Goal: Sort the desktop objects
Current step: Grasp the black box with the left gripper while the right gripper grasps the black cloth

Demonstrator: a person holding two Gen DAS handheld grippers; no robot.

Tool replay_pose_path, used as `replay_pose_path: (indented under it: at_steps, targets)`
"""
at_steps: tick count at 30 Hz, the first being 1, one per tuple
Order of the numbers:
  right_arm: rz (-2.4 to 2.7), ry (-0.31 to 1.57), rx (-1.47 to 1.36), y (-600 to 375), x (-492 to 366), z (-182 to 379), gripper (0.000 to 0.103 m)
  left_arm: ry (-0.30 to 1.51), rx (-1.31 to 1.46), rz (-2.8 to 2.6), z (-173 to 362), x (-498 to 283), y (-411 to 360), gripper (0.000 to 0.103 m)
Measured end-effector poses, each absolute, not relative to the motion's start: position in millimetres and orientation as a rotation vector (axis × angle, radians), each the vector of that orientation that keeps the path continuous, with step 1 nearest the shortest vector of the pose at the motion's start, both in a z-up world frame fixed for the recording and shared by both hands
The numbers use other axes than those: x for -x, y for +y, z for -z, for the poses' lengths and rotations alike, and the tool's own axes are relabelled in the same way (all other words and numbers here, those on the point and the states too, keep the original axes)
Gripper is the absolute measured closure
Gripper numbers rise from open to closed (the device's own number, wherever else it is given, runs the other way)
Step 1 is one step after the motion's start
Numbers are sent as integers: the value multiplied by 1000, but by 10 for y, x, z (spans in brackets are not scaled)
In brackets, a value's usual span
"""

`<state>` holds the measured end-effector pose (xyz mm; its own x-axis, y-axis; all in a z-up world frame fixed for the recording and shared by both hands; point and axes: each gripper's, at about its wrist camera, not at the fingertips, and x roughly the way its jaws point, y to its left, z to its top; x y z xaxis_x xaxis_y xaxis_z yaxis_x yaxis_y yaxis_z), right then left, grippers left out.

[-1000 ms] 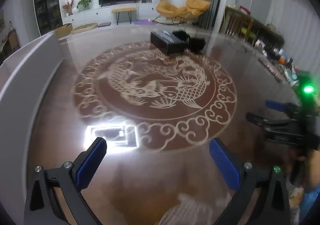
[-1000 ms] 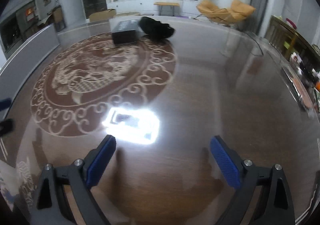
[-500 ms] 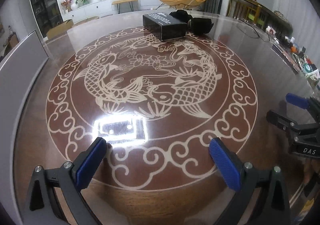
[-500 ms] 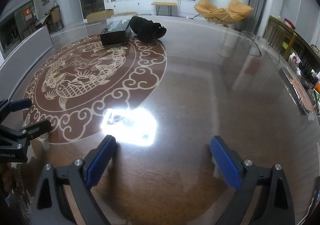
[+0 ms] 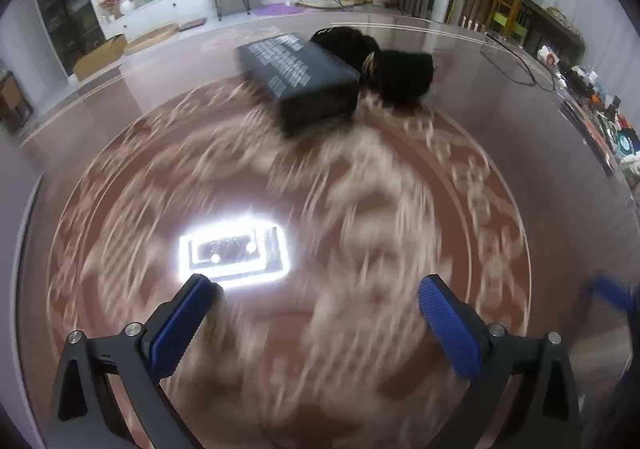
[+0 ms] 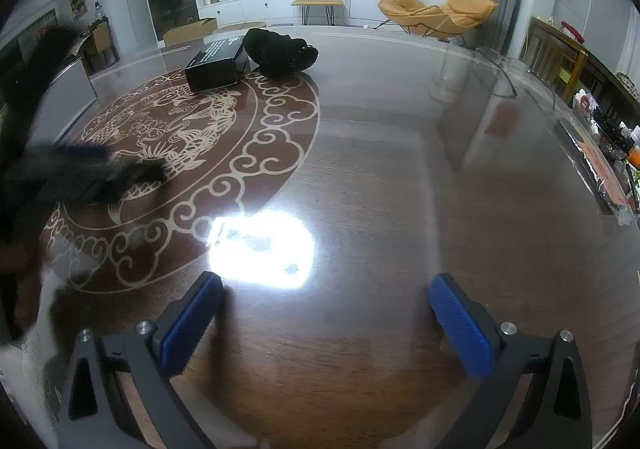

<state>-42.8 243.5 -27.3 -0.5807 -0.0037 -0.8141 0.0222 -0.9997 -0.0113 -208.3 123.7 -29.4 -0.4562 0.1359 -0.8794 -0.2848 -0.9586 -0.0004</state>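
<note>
Left claw (image 5: 312, 303) and right claw (image 6: 326, 303) both gape wide, empty; the black box (image 5: 298, 79) and dark bundle (image 5: 400, 77) sit touching across the desk (image 6: 400, 177); sorting apparently not begun.

Glossy glass-topped wooden table (image 6: 400, 177), matt black cardboard box (image 5: 300, 77), soft dark cloth bundle (image 6: 280, 49), ribbed blue fingers (image 6: 460, 321).

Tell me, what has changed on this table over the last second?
The left gripper has swept forward toward the black box, which now looks much nearer in its blurred view. The right gripper has barely moved. Both stay open and empty. The box and the black bundle beside it have not moved.
</note>
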Motion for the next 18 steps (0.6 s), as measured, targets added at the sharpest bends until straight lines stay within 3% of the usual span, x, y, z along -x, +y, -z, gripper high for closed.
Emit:
replay_pose_path:
  at_steps: [15,16,18]
  targets:
    - [2780,31,-1432,2434,430,273,0,90,1557,-2613,312,3481,1383,0]
    - [2780,31,-1432,2435,430,273,0,96,1546,-2619,309,3513,1345,2]
    - [2780,32,-1432,2434,430,273,0,97,1482,-2639,258,3515,1270,32]
